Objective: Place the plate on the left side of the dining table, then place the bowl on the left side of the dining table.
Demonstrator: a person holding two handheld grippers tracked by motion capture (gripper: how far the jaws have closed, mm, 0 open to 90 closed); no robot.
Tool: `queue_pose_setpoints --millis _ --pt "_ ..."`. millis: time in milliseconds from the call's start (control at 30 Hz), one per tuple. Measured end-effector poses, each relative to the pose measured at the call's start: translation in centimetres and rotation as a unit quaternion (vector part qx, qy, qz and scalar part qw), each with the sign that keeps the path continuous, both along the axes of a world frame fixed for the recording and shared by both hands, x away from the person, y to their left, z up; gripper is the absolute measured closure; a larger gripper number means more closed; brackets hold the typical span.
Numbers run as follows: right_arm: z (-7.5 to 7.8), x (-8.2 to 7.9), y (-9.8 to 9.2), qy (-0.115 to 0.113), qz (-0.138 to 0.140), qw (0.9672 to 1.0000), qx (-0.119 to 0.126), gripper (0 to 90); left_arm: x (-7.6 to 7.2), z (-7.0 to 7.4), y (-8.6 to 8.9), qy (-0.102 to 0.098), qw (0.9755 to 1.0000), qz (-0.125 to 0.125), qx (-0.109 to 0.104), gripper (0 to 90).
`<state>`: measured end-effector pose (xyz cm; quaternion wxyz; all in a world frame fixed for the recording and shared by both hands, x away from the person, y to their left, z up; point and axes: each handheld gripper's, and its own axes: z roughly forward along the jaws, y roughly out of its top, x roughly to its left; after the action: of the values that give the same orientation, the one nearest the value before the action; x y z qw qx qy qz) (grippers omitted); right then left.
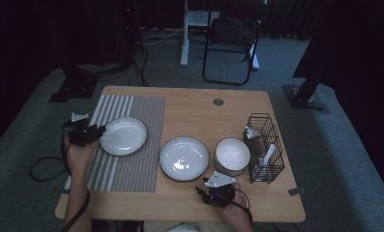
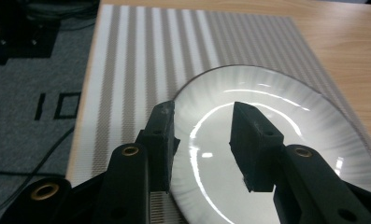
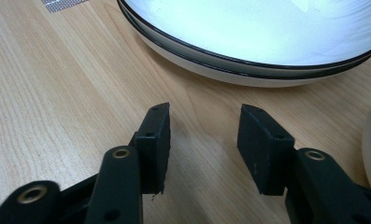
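- Risk: the white plate lies on the striped placemat; a jaw catching its near rim as the left gripper lifts away could tip or slide it.
- Left gripper: jaws spread, nothing pinched; the plate is seen just beyond and below the tips, not touched.
- Right gripper: jaws spread over bare table, empty; the black-rimmed plate lies just ahead, near, apart.
- A careless forward push could knock that plate into the bowl.
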<state>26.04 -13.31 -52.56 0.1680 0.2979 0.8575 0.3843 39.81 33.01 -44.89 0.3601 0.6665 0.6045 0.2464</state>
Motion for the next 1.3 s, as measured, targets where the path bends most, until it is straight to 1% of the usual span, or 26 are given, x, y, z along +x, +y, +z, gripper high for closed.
queue_pose_setpoints --millis 167,267,300,433,600,700,833,900,1000,1100,1133,1167,1200,1300 --pt "0.0 0.1 0.0 0.003 -0.002 1.0000 0.002 51.8 -0.2 0.5 -1.2 -0.010 0.9997 -0.023 -0.006 60.0" --pt "0.0 0.1 -0.1 0.007 -0.003 1.0000 0.004 51.1 -0.2 0.7 -2.2 -0.010 0.9993 -0.036 0.006 59.0" --pt "0.0 0.1 -0.1 0.007 -0.002 1.0000 0.004 51.0 -0.2 0.8 -2.3 -0.010 0.9993 -0.037 0.006 58.9" --pt "0.0 0.2 -0.1 0.009 -0.003 0.9999 0.004 49.1 -0.2 1.0 -3.3 -0.011 0.9985 -0.054 0.007 58.8" --pt "0.0 0.3 -0.2 0.017 0.001 0.9998 0.009 47.2 -0.1 1.4 -4.5 -0.015 0.9973 -0.072 -0.001 58.1" --pt "0.0 0.4 -0.2 0.020 0.007 0.9997 0.011 45.7 0.1 1.4 -5.5 -0.010 0.9963 -0.086 0.001 57.8" --pt "0.0 0.3 -0.2 0.020 0.009 0.9997 0.010 44.5 0.5 1.2 -7.0 -0.004 0.9942 -0.108 0.004 57.8" --pt "0.0 0.3 -0.1 0.021 0.010 0.9997 0.010 43.9 0.6 1.1 -7.7 -0.004 0.9930 -0.118 0.005 57.8" --pt "0.0 0.1 -0.1 0.021 0.009 0.9997 0.010 43.8 0.8 1.0 -8.6 -0.004 0.9911 -0.133 -0.002 57.8" --pt "-0.1 0.1 -0.1 0.022 0.012 0.9996 0.011 42.5 0.8 1.1 -9.7 -0.006 0.9884 -0.152 0.005 57.6" --pt "-0.1 0.1 -0.1 0.022 0.013 0.9996 0.011 42.4 0.8 1.1 -10.1 -0.007 0.9877 -0.156 0.006 57.3" --pt "-0.1 0.1 -0.1 0.022 0.013 0.9996 0.011 42.4 0.8 1.1 -10.1 -0.007 0.9877 -0.156 0.006 57.2" --pt "-0.1 0.1 -0.1 0.022 0.013 0.9996 0.011 42.3 0.9 1.2 -10.9 -0.007 0.9860 -0.167 0.006 57.2" --pt "-0.1 0.0 -0.1 0.024 0.013 0.9996 0.011 41.6 1.0 1.3 -12.0 -0.009 0.9836 -0.180 0.006 57.3"
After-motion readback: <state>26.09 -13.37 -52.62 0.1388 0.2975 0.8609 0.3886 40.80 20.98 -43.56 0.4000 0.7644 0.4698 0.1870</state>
